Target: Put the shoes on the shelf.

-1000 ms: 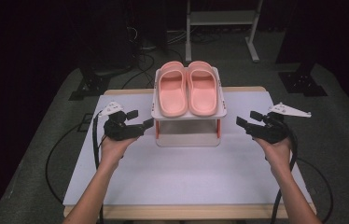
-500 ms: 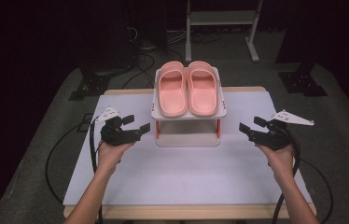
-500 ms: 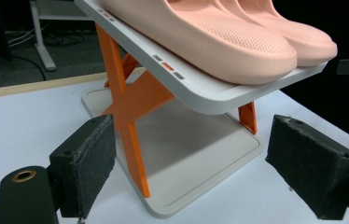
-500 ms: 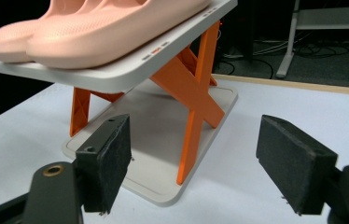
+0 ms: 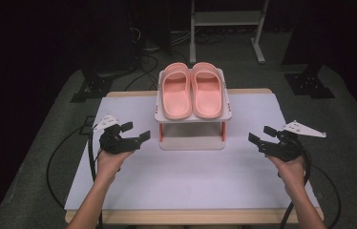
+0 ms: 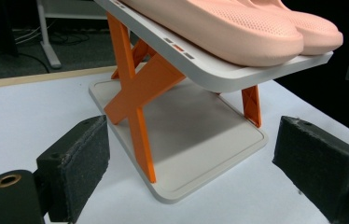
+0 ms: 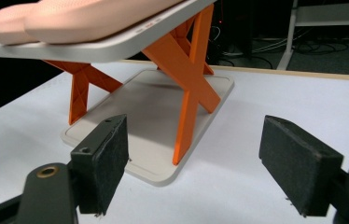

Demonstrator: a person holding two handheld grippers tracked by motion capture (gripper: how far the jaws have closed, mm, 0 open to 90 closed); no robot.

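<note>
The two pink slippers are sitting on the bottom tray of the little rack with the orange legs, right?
Not quite. The two pink slippers sit on the top tray of the little rack, held up by the orange legs. The bottom tray under it has nothing on it. The left gripper view shows this best, and the high view shows them side by side on top.

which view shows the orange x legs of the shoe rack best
The right gripper view: the orange X legs stand near and unblocked between the top shelf and base plate. The left gripper view shows them almost as well. In the high view only thin orange slivers show under the shelf.
</note>
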